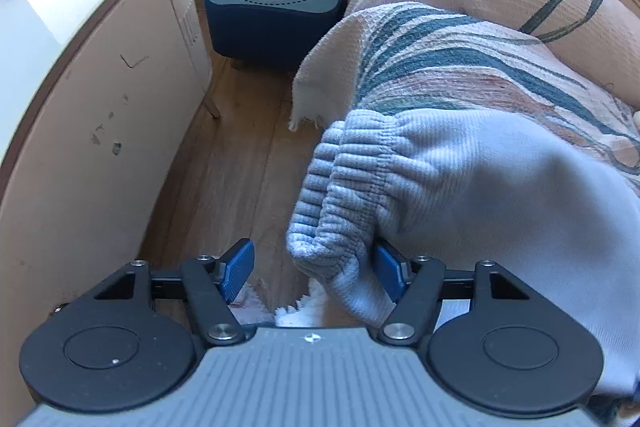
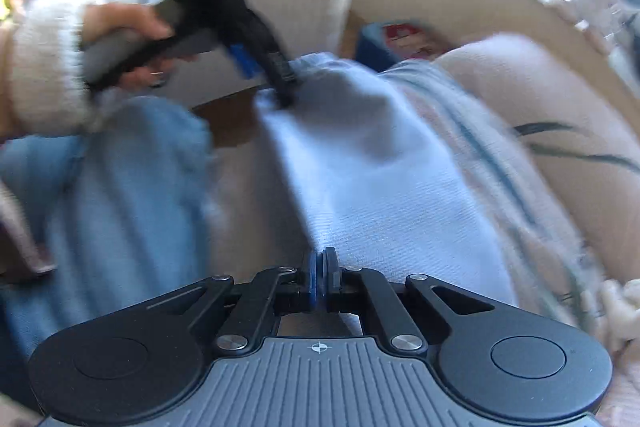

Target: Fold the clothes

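- The right gripper (image 2: 320, 277) sits nearest in its own view, pads pressed together on a thin edge of the light blue sweatpants (image 2: 384, 187); it holds that end pinched, with cloth running away from the pads in a taut band.
- The left gripper (image 1: 314, 269) stands wide open in its own view. The ribbed elastic cuff (image 1: 344, 187) of the sweatpants hangs down between the two blue pads, touching the right-hand pad and clear of the left one, so it is not clamped.
- The right wrist view, though blurred, shows that same left gripper (image 2: 280, 83) at the far end of the garment, held by a hand (image 2: 132, 39) in a cream knit sleeve.
- The sweatpants lie stretched between the two grippers along the front edge of a sofa covered with a leaf-patterned throw (image 1: 460, 67), partly lifted off it.
- Handling, as a judgement: the fabric looks soft, thick and light, with a fleecy grip that should not slip; it will sag and bunch wherever it is unsupported. The doubled cuff is the firmest, bulkiest place to take hold, and a bite across its full rib would hold better than a pinch of the loose leg.
- Farther off stand a blue stool with a cartoon print (image 1: 276, 7) on the wooden floor (image 1: 224, 167), and a rounded pale table (image 1: 100, 47) to the left.
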